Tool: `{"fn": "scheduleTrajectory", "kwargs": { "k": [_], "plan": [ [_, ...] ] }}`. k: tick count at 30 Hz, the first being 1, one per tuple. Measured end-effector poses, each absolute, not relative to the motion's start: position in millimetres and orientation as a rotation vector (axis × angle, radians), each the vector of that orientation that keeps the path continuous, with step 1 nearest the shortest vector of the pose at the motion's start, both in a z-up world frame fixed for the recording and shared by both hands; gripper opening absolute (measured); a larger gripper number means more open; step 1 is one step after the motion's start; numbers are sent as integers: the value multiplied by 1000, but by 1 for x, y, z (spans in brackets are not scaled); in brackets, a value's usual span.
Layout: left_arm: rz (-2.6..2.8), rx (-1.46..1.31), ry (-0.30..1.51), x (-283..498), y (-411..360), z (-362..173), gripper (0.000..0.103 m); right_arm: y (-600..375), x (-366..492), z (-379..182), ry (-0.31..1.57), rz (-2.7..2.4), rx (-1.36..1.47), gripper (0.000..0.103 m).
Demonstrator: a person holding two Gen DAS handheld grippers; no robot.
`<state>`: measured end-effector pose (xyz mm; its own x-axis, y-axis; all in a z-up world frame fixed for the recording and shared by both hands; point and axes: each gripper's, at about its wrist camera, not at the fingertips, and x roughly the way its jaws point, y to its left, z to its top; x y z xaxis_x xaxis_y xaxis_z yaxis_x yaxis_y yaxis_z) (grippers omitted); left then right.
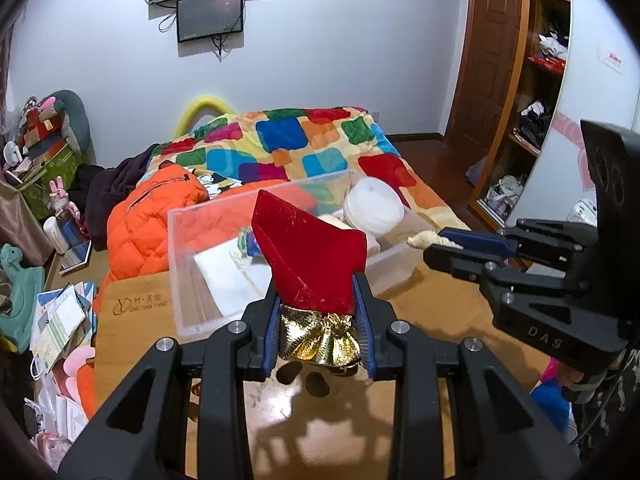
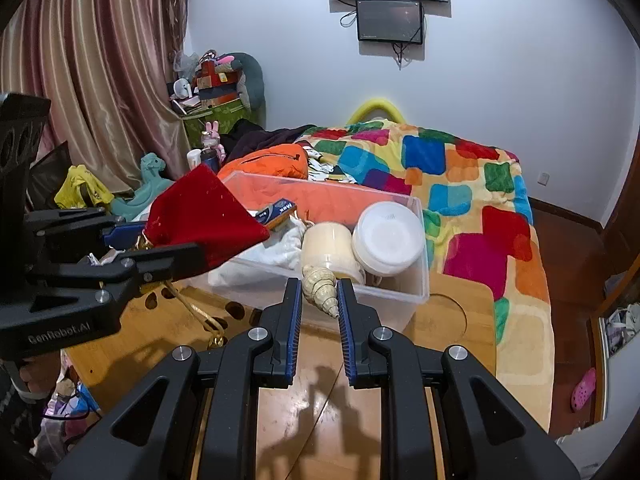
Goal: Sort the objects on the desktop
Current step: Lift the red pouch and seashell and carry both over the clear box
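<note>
We grip red velvet pouch with gold foil neck (image 1: 316, 264) in left gripper (image 1: 320, 320); right gripper (image 2: 319, 300) pinches cream spiral seashell (image 2: 320, 286); clear plastic bin (image 2: 418, 280) contents half-hidden behind.

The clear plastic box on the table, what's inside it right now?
Inside the clear box: a white round lidded tub, a cream jar, white cloth and a small blue packet. The red pouch hides the left end.

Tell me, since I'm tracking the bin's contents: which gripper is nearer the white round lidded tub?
Right. The right gripper, holding the shell, sits just before the white tub; the left gripper, holding the red pouch, is farther away.
</note>
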<state>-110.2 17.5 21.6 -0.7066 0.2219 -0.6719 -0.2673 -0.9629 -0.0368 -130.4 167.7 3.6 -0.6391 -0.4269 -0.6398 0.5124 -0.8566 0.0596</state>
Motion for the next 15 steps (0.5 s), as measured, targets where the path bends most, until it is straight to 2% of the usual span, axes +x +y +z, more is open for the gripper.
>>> {"fn": "scheduleTrajectory", "kwargs": {
  "k": [15],
  "plan": [
    [2725, -997, 69, -133, -4, 50, 32, 147, -149, 19, 192, -2438, 852, 16]
  ]
}}
